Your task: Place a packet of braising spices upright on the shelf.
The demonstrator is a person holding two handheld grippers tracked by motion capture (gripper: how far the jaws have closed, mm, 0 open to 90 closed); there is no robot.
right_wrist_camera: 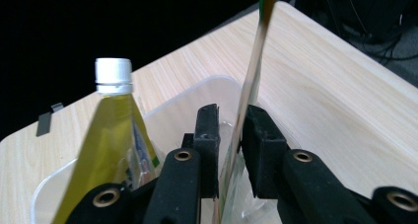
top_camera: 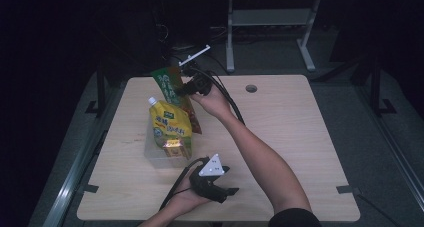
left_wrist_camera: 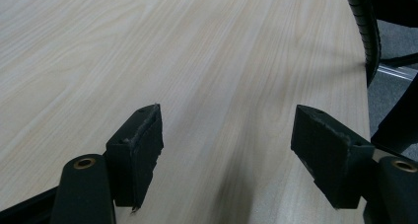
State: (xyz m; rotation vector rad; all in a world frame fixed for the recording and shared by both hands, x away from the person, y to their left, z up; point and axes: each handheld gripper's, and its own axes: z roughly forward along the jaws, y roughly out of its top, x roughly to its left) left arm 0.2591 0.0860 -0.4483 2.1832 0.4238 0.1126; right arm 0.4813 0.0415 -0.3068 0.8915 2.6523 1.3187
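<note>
A green and brown pouch (top_camera: 170,84) stands tilted at the back of a clear plastic container (top_camera: 160,159) on the wooden table (top_camera: 290,127). My right gripper (top_camera: 187,89) is at the pouch's upper right edge. In the right gripper view its jaws (right_wrist_camera: 231,118) are slightly apart, the thin pouch edge (right_wrist_camera: 251,76) runs up between them, and a gap shows on the left side. A yellow pouch (top_camera: 170,127) with a white cap (right_wrist_camera: 113,73) stands in the same container (right_wrist_camera: 197,88). My left gripper (top_camera: 229,180) rests near the front edge, open (left_wrist_camera: 229,118) over bare wood.
A round cable hole (top_camera: 251,88) sits near the table's far edge. A black ribbed cable (left_wrist_camera: 367,31) hangs past the table edge in the left gripper view. The right forearm crosses the middle of the table. Metal frame legs (top_camera: 230,32) stand behind it.
</note>
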